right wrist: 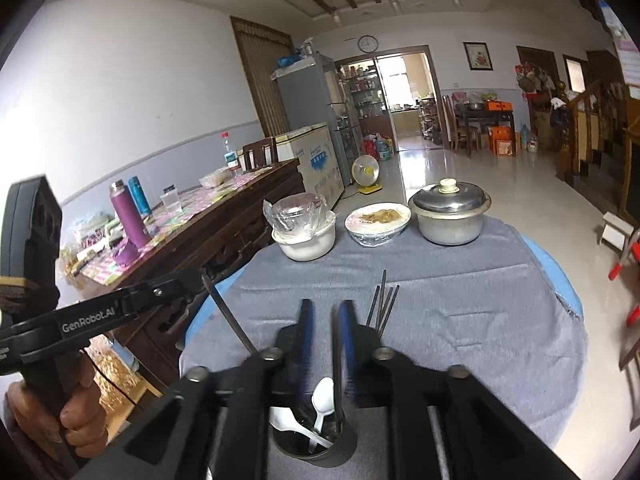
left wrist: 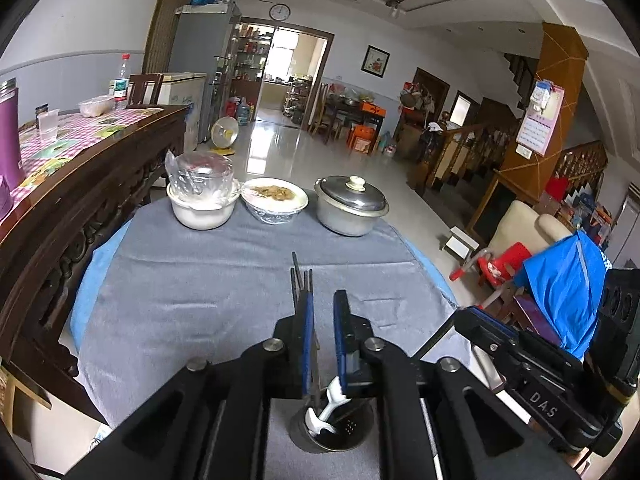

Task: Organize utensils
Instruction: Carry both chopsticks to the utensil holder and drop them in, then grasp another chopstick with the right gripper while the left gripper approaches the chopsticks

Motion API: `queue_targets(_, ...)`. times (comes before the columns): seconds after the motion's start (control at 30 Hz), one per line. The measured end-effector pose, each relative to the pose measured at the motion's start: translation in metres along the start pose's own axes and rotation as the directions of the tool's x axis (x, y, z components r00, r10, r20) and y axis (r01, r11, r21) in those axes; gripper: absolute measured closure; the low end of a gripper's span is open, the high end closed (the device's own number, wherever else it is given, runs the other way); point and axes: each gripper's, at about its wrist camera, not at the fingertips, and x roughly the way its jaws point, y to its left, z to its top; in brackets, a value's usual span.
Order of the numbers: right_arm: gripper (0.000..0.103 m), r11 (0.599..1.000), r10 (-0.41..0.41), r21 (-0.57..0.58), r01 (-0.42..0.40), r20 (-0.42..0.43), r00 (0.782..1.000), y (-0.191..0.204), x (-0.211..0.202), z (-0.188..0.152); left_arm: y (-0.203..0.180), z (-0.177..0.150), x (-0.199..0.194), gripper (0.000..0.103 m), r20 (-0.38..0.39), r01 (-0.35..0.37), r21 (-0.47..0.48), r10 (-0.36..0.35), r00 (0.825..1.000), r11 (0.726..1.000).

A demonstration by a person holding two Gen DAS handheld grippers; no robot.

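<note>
Looking down along both tools, we see the round bench (left wrist: 168, 280) under a grey cloth, with a lidded metal pot (left wrist: 351, 211), a covered dish of food (left wrist: 274, 200) and a white bowl (left wrist: 202, 210) holding a plastic-wrapped container ranged along its far edge. Nearer us stands the utensil cup (left wrist: 334, 432) – a dark metal cylinder with white spoons (right wrist: 323, 400) inside. A bundle of dark chopsticks (right wrist: 383, 304) lies on the cloth just beyond the cup. Our left gripper (left wrist: 322, 312) hangs over the cup with its blue pads a little apart; a thin dark stick seems to run down by the left pad into the cup, though we cannot tell whether it is pinched. Our right gripper (right wrist: 323, 312) hangs there too, slightly parted – a dark chopstick stands loose between its pads, lower end in the cup.
</note>
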Motion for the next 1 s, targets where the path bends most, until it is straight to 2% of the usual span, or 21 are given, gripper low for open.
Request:
queue_targets(0.03,0.076,1.000,0.001,0.010,-0.001,0.010,1.000,-0.001,-0.002,0.001,0.002,0.001,-0.002,0.089,0.007,-0.005,-0.005,0.005,1.000,1.000)
queue_targets(0.2,0.076,0.996,-0.027,0.087,0.020,0.080,0.996,-0.018,-0.010,0.002,0.016,0.002,-0.008,0.089,0.028,-0.034,-0.034,0.035,0.999,0.999)
queue_targets(0.4,0.077,0.983,-0.078,0.174,0.061,0.091,0.993,-0.042,-0.010,0.003,0.040,0.006,-0.009,0.089,0.039,-0.070,-0.079,0.073,0.997,0.994)
queue_targets(0.6,0.077,0.968,-0.100,0.239,0.083,0.059,0.993,-0.065,-0.002,-0.002,0.068,0.011,-0.013,0.088,0.058,-0.116,-0.142,0.125,0.990,0.983)
queue_targets(0.73,0.077,0.957,-0.093,0.277,0.085,0.017,0.996,-0.079,0.012,-0.008,0.087,0.011,-0.008,0.083,0.050,-0.151,-0.182,0.163,0.985,0.972)
queue_targets(1.0,0.077,0.928,-0.061,0.361,0.093,-0.098,0.993,-0.113,0.055,-0.028,0.129,0.005,0.037,0.080,-0.052,-0.216,-0.236,0.210,0.976,0.947)
